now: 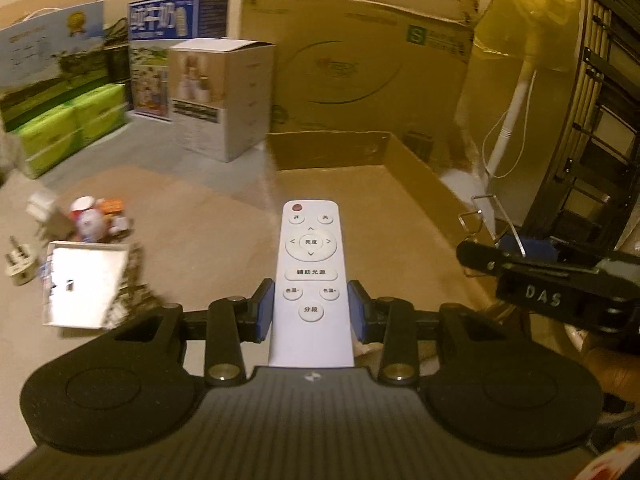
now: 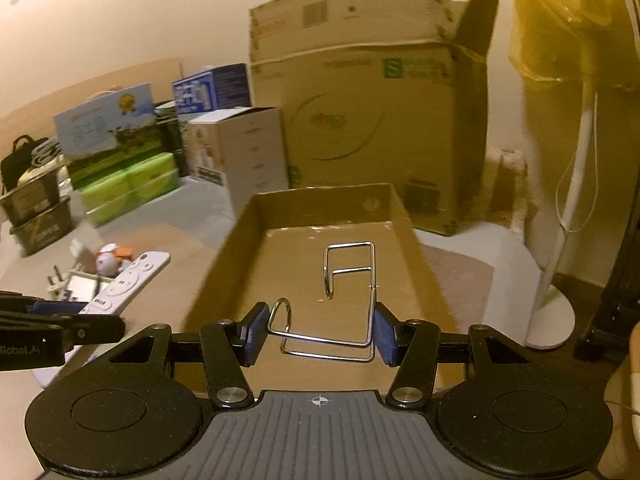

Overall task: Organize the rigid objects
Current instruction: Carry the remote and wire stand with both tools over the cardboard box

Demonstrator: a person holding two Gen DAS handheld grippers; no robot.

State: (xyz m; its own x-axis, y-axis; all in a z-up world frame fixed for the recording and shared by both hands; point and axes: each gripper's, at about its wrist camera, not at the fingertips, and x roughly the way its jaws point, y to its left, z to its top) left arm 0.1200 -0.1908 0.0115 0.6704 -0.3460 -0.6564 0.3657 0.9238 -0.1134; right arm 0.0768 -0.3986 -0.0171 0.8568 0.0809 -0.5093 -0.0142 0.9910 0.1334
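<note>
A storeroom corner fills the background: a tall cardboard carton (image 2: 360, 120) at 12 o'clock, a white product box (image 1: 224, 96) at 10 o'clock, green packs (image 1: 68, 124) further toward 9, and a white fan stand (image 2: 568, 208) at 2 o'clock whose head is wrapped in yellow plastic and cut off by the frame top. On the tan floor surface lies an open shallow cardboard tray (image 2: 240, 240).

The left gripper (image 1: 311, 314) is pinching a white remote control (image 1: 311, 264) between its blue pads, about halfway down the remote's body; the remote points to 12 o'clock, buttons up, its lower end hidden behind the gripper body. It hangs over the tray's left edge, though blur makes the exact edge hard to trace.

The right gripper (image 2: 320, 330) is clamped on a bent wire rack (image 2: 348, 276), the pads pressing its outer wires. The rack sits over the tray's interior, its upper loop rising toward 12 o'clock.

At 9 o'clock in the left view, a heap of small items (image 1: 92, 216) is smeared by blur; only a white plug (image 1: 20, 266), a flat white box (image 1: 84, 284) and a red-and-white round toy can be made out. A dark rack at 3 o'clock is cropped.
</note>
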